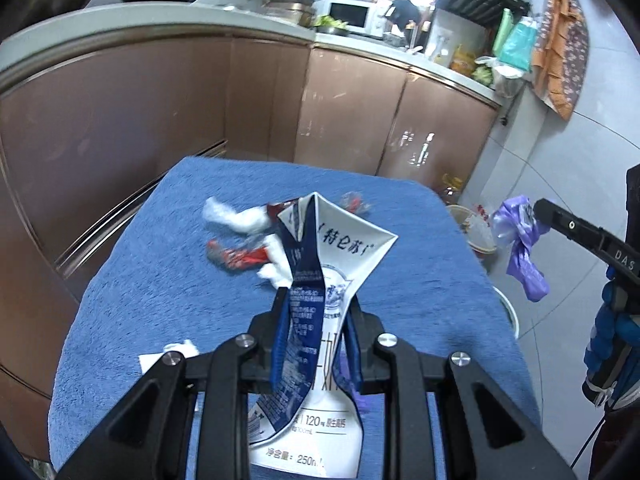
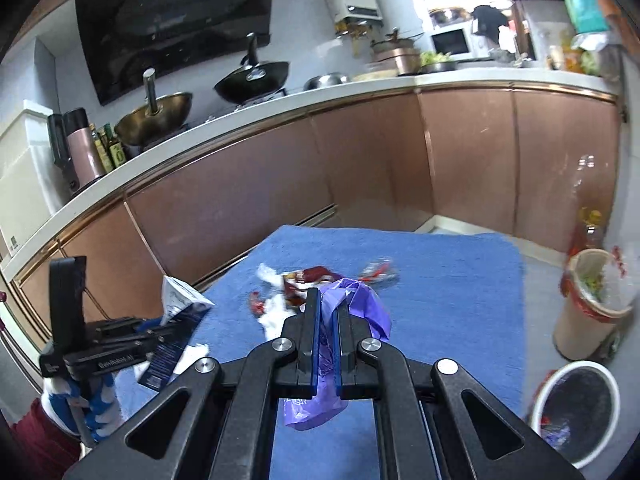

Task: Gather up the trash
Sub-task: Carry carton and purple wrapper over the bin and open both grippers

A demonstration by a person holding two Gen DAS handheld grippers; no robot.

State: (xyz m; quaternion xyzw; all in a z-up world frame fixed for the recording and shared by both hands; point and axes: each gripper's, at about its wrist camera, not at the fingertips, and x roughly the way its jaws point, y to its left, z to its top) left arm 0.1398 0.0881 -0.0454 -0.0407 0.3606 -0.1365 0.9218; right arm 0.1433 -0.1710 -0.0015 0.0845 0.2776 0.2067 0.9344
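Left gripper (image 1: 318,300) clamps a flattened milk carton (image 1: 320,264); right gripper (image 2: 329,300) pinches a purple bag (image 2: 360,300), waste bin (image 2: 576,412) lower right of it.

You face brown cabinets (image 2: 360,168) under a white counter (image 2: 280,100). Grey tiled floor (image 1: 560,160) lies right; a black hood (image 2: 172,20) hangs on the wall.

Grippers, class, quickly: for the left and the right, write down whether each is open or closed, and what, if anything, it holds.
Left gripper: closed on the flattened milk carton.
Right gripper: closed on the purple plastic bag.
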